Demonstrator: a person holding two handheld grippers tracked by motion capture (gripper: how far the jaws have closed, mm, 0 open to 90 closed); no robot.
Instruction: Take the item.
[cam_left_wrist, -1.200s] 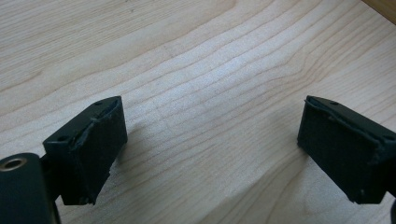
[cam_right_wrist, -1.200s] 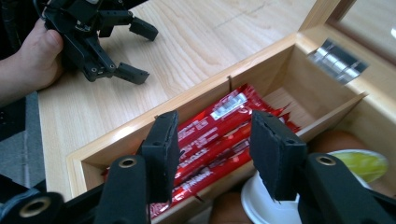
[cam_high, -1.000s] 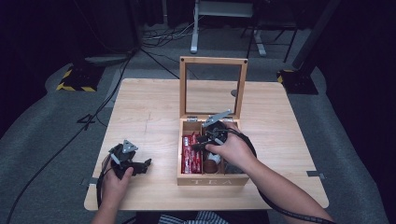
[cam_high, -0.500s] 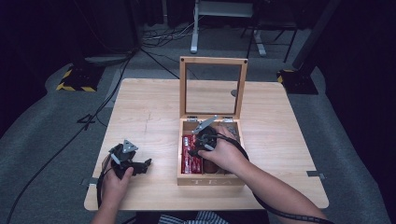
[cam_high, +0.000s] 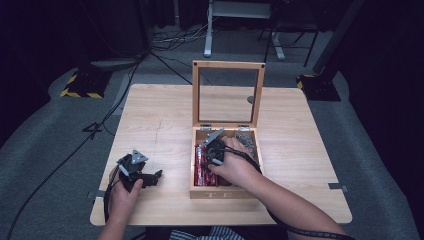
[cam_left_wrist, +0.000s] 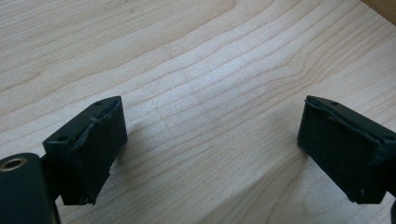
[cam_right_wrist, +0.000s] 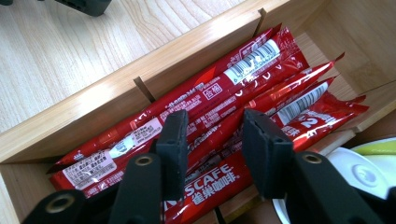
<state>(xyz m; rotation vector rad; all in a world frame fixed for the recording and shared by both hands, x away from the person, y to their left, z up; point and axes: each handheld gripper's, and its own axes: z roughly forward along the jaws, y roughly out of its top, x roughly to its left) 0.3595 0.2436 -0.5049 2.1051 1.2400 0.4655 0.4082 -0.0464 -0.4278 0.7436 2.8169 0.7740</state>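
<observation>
Dark grey carpet and black cables surround a pale wooden desk (cam_high: 150, 120) under the high camera. Toward the middle of the desk stands a wooden box (cam_high: 225, 187) with its glass-paned lid (cam_high: 228, 92) raised upright at the far side. Thin dividers split the box into compartments. The left one, nearest the bare desk, is packed with red coffee sachets (cam_right_wrist: 224, 93) lying lengthwise side by side, printed with barcodes and white labels; the right gripper view shows the neighbouring compartment with white and green lidded pots (cam_right_wrist: 359, 172) at its edge.

At the near left of the desk, a hand holds the left tongs (cam_high: 150, 177) low over bare wood, well apart from the box. In the left gripper view, its 2 black pads (cam_left_wrist: 93, 144) stand wide apart with nothing between them.

The right tongs (cam_right_wrist: 212, 144) are down inside the sachet compartment, the hand above the box in the high view. Their jaws have just been closing and now stand fairly narrow, straddling 1 or 2 red sachets; the pads (cam_right_wrist: 175, 140) sit close beside the foil, but whether they press on it I cannot tell.
</observation>
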